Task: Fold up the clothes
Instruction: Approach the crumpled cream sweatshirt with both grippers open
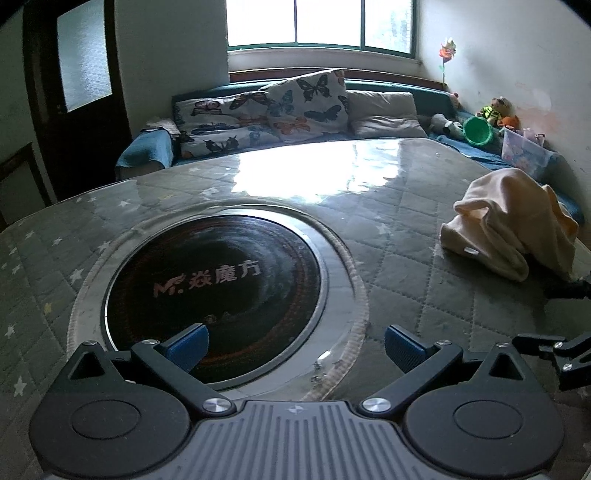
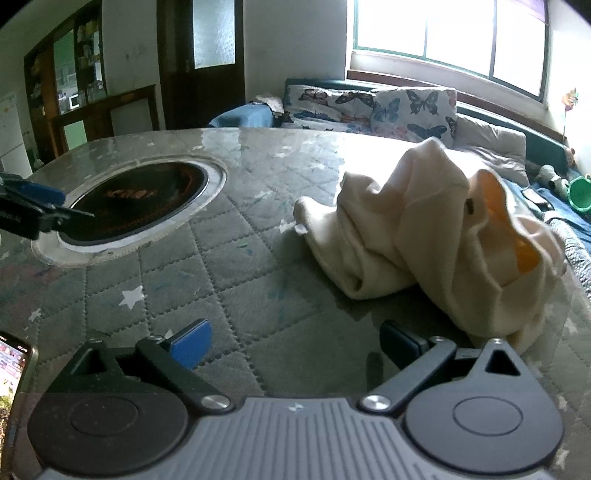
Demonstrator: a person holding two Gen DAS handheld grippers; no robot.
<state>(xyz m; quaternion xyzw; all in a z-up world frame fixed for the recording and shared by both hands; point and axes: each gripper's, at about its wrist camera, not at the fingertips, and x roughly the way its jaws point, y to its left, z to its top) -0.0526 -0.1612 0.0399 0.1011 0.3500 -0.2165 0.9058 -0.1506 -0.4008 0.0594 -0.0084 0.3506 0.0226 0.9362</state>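
**Crumpled Garment Awaits First Fold**

Heaped and unsorted on the right side of the quilted table (image 2: 258, 258): a cream garment (image 2: 424, 229), orange lining showing at one opening, a small white tag at its left edge. Just short of it, the right gripper (image 2: 295, 343), jaws spread wide and holding nothing. Farther left, over the round black cooktop (image 1: 218, 284) set into the table, the left gripper (image 1: 295, 345), jaws likewise parted and empty. Beyond, a sofa with butterfly cushions (image 1: 306, 103) under a bright window (image 1: 317, 22). Likely first step: pinch two outer edges, lift, shake flat, spread toward the bare middle. Best to seize a single layer only, clear of the cooktop rim.
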